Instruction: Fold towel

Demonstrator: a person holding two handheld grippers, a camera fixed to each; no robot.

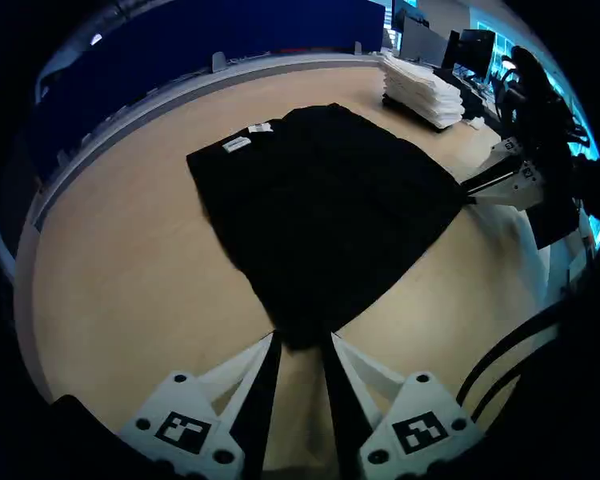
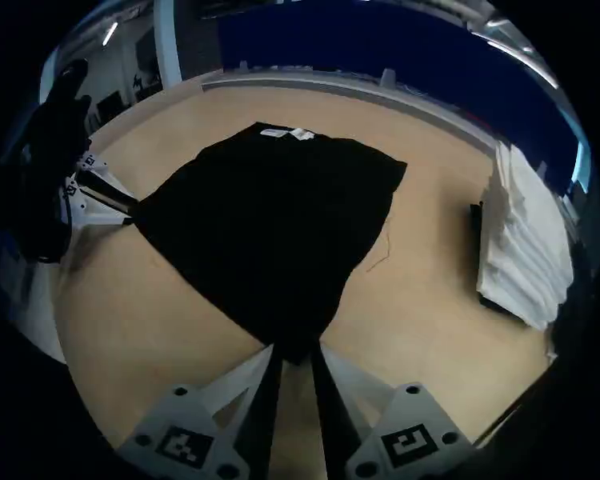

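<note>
While the black towel lies mostly spread on the pale wooden table, two of its corners are pinched. The left gripper has its fingers closed on one corner at the bottom of the left gripper view. The right gripper clamps the other corner the same way in the right gripper view. Each tool also appears in the other's camera, farther off at the cloth's side, with the fabric drawn to a point between its fingers.

I judge this to be the start of the first fold: one edge is held taut between the two grips but not yet carried over. The next move likely calls for lifting both corners together and sweeping them toward the far edge, where two small white labels sit. The hem should stay level so the halves meet squarely.

The cloth is matte, soft and limp, with shallow creases fanning from each grip. The tabletop is smooth, light-grained wood with a rounded rim. A stack of folded white towels, ridged by its layered edges, rests near the far end. A dark blue partition runs behind.
</note>
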